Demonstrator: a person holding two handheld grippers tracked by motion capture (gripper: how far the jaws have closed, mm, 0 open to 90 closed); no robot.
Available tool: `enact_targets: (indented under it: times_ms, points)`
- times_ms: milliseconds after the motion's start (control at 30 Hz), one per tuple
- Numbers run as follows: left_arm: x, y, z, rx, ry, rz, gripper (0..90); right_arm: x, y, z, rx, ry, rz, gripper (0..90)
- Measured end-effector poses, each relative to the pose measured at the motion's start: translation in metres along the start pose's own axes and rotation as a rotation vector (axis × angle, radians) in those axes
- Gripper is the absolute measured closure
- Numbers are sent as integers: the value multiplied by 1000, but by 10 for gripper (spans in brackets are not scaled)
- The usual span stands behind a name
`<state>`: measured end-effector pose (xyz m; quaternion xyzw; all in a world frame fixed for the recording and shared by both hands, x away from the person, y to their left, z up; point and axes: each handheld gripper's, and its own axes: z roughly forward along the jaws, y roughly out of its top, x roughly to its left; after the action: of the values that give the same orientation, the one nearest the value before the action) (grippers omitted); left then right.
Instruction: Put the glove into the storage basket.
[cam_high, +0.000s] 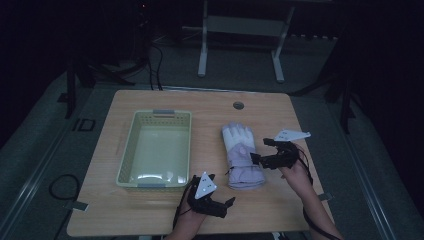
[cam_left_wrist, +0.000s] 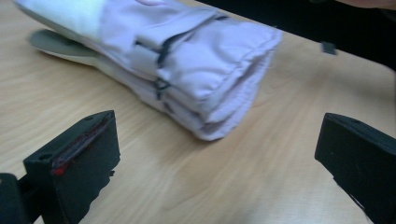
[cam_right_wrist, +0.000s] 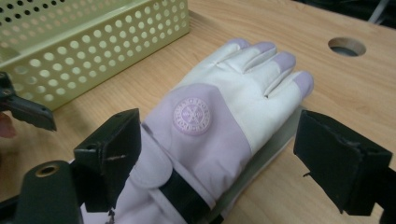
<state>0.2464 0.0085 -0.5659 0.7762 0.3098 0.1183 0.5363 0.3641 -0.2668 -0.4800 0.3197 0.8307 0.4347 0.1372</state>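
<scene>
A lilac and white winter glove (cam_high: 242, 155) lies flat on the wooden table (cam_high: 200, 107), fingers pointing away, with a second one seemingly under it. My right gripper (cam_high: 261, 151) hovers at the glove's right edge. In the right gripper view its jaws stand wide on either side of the glove's wrist (cam_right_wrist: 219, 116) without pressing it, so the right gripper (cam_right_wrist: 224, 154) is open. My left gripper (cam_high: 222, 190) sits near the table's front edge. It (cam_left_wrist: 219, 154) is open and empty, aimed at the glove's cuff (cam_left_wrist: 187, 60) a short way ahead.
An empty pale green perforated basket (cam_high: 127, 145) stands left of the glove, and its wall (cam_right_wrist: 93, 51) is close beyond the right gripper. A round cable hole (cam_high: 238, 105) sits near the table's far edge. Dark floor and a stand's legs lie beyond.
</scene>
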Motion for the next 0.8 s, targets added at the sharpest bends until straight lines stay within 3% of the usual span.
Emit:
enact_targets:
  times_ms: [133, 233, 300, 400, 500, 600, 700, 733, 800]
  points:
    - [-7, 13, -2, -18, -70, -10, 2, -6, -1, -7, 5, -3, 30, 134]
    - [-12, 26, -3, -13, -69, -29, 2, -9, -1, -11, -12, -12, 51, 116]
    - [-13, 35, -3, -40, -68, -35, 2, -9, -1, -13, -20, -15, 38, 112]
    - [-11, 58, -3, -71, -26, -20, 2, -10, -1, -13, -24, -21, 30, 156]
    - [-3, 80, 0, -80, 0, -39, 2, -11, 0, -13, -22, -26, 19, 313]
    - [9, 103, 10, -48, 71, -47, 2, -12, 2, -9, -13, -40, 19, 408]
    - [23, 116, 22, -12, 91, -110, 3, -15, 3, -3, -8, -40, 41, 430]
    - [29, 120, 28, 10, 119, -139, 10, -16, 3, -1, -7, -48, 41, 435]
    - [38, 121, 39, 30, 153, -164, 157, -17, 2, 4, 0, -49, 47, 434]
